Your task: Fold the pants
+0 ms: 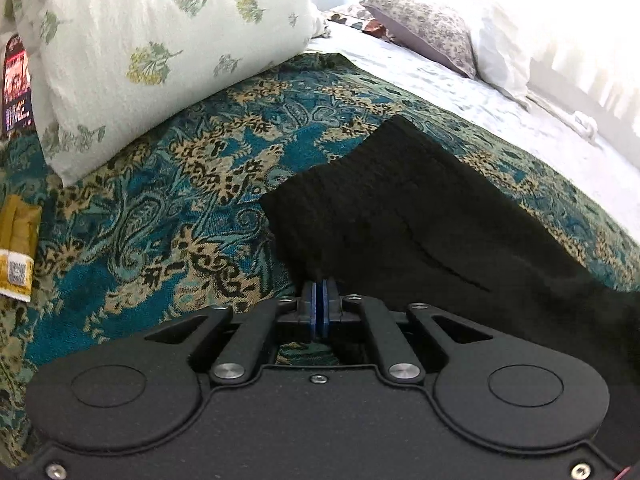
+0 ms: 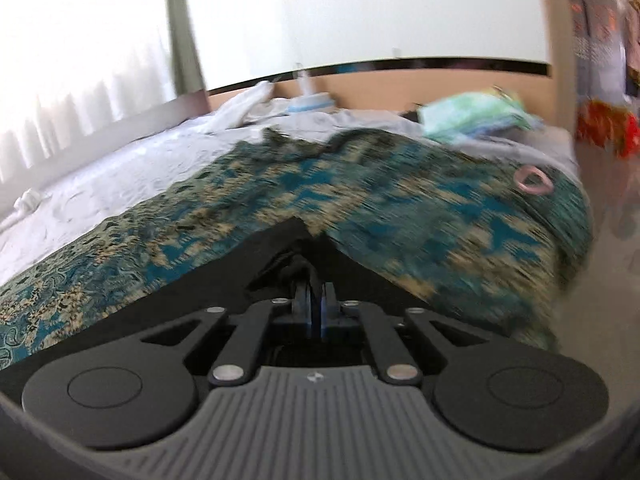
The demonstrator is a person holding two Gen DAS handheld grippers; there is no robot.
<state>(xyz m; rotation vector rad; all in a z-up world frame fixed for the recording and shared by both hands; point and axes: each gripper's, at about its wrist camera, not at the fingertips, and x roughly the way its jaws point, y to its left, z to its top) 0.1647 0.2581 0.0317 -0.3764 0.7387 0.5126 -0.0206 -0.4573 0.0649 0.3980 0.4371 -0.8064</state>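
left wrist view: both grippers have a pinch on the black pants (image 1: 420, 216), first fold about to start.
left gripper (image 1: 320, 292) clenched on the near hem, right gripper (image 2: 314, 300) clamped on a bunched corner; pants lie on the patterned bedspread (image 1: 192, 184) near its front edge, so next comes a level lift together.

This is a bedroom in a home. There is a big bed (image 1: 460, 92) with a white sheet and a blue and gold patterned blanket (image 1: 192, 184) on it. Soft pillows (image 1: 160, 48) lie on the bed, and bright light comes through pale curtains (image 2: 80, 80) beside it.
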